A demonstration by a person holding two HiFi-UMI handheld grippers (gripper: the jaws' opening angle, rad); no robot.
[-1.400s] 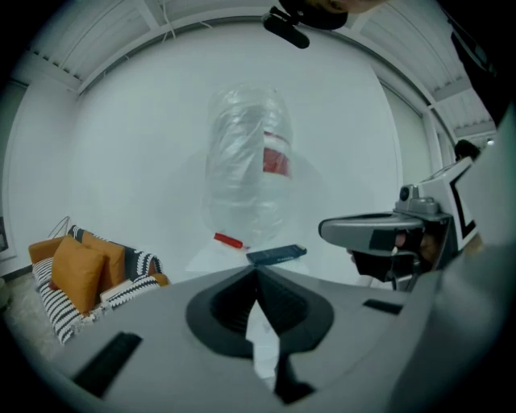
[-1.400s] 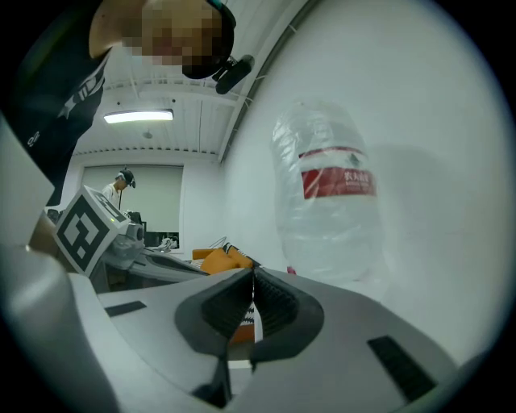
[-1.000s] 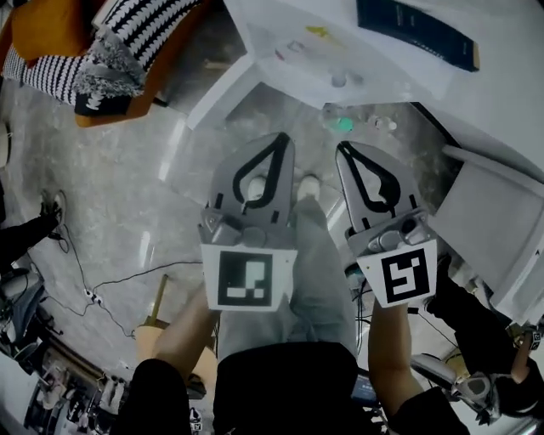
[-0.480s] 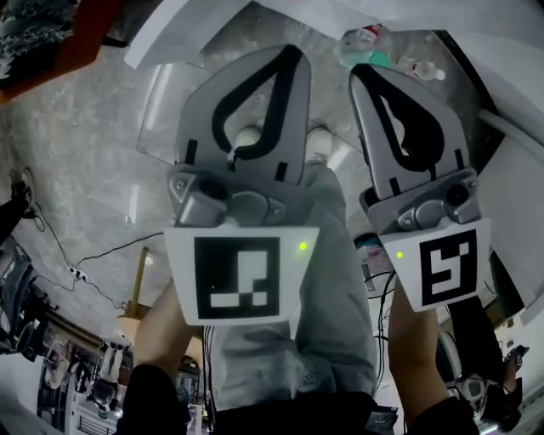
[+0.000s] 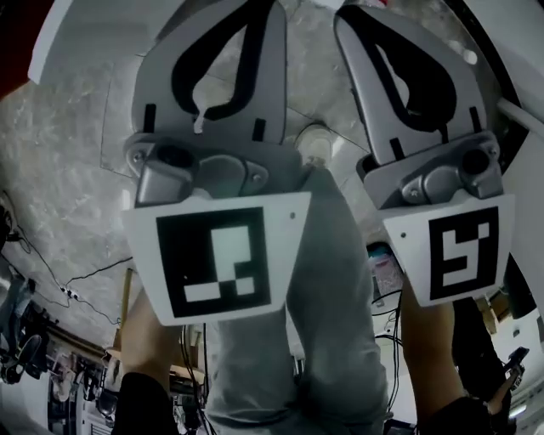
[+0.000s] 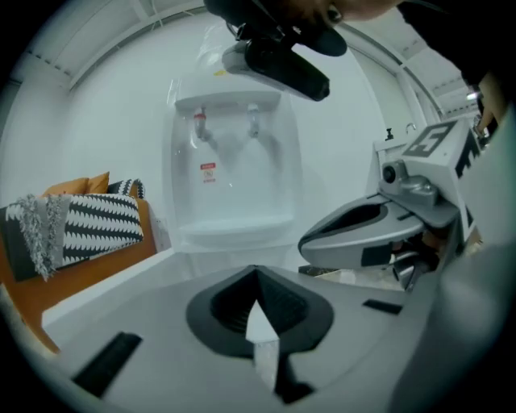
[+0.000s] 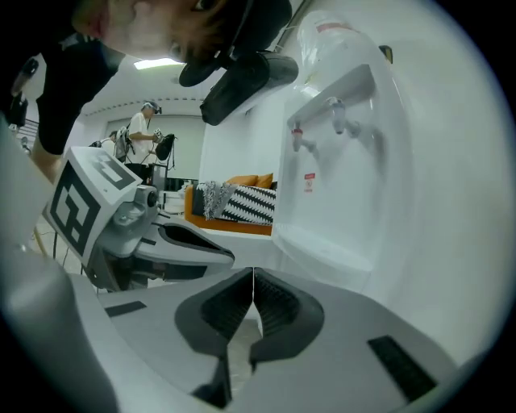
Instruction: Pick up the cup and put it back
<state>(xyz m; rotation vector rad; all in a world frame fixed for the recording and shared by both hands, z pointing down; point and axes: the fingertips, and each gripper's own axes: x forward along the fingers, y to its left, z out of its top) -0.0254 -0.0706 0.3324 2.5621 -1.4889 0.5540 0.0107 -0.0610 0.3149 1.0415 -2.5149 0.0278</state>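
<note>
No cup shows in any view. In the head view both grippers are held side by side close under the camera, above the person's legs and the floor. The left gripper is shut with nothing in it, and in its own view the left gripper has its pads meeting at the tip. The right gripper is shut and empty too; in the right gripper view the right gripper shows its black ribbed pads pressed together. Both point towards a white water dispenser, also seen in the right gripper view.
An orange sofa with a black-and-white striped cushion stands left of the dispenser. A person stands far back in the room. Below me are a grey marble floor, a white shoe and cables.
Both grippers have grown much larger in the head view. The white table with the bottles and the dark book has slid out of the top. The jaws stay shut.
</note>
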